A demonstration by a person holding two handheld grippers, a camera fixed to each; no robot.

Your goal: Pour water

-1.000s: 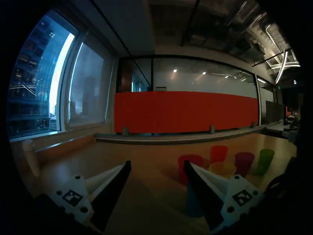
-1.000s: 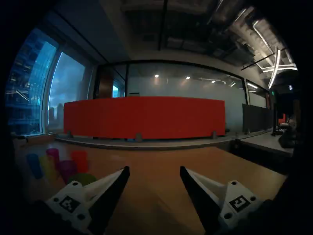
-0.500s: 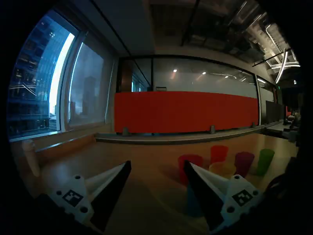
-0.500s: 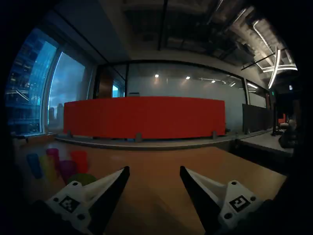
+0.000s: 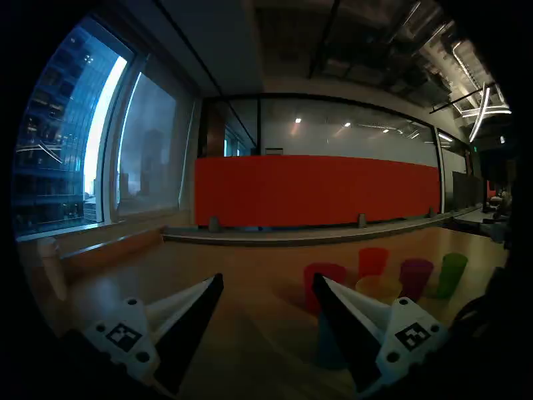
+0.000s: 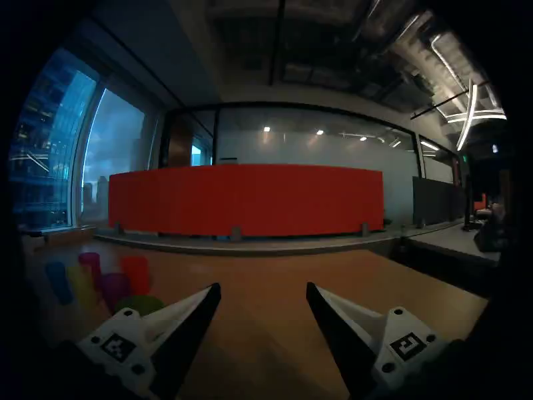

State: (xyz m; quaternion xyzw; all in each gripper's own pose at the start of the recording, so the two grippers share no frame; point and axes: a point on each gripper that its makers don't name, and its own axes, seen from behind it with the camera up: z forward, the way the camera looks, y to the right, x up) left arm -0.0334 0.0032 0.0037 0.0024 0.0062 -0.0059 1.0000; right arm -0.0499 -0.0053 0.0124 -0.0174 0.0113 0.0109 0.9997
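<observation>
Nothing moved, left tongs (image 5: 267,276) and right tongs (image 6: 263,286) spread empty, coloured cups (image 5: 373,261) on table (image 5: 200,259)

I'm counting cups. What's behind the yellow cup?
An orange cup stands right behind the yellow cup, a purple cup beside it. A gripper finger covers the yellow cup's bottom.

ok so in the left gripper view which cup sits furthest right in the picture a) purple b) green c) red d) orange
b: the green cup stands at the right end of the cluster, just past the purple cup.
</observation>
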